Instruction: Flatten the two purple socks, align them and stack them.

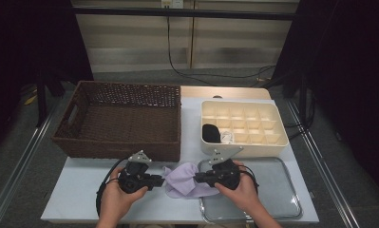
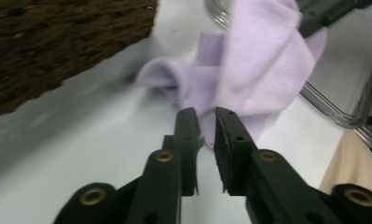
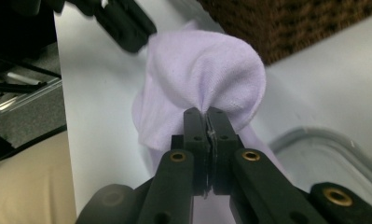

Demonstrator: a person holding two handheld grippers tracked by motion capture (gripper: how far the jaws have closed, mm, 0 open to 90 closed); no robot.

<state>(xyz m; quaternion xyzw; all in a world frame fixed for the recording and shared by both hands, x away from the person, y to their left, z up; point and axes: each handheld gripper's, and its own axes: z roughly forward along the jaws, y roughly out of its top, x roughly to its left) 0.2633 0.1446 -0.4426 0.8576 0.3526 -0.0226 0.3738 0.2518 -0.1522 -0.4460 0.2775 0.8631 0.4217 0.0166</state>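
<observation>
- The right gripper has its two black jaws pressed together on a fold of the soft lilac fabric sock, which bulges up in a rounded hump just past the tips.
- The left gripper has its jaws a narrow gap apart; its tips sit at the near edge of the sock, and whether cloth lies between them cannot be told.
- In the high view the left gripper and the right gripper point at each other, with the sock between them.
- The sock lies on the pale tabletop, its right part over the left rim of the shallow metal tray.
- Just behind the left gripper stands the brown woven wicker basket.
- Behind the tray sits the cream plastic divided box, with a black item in a near-left compartment.
</observation>
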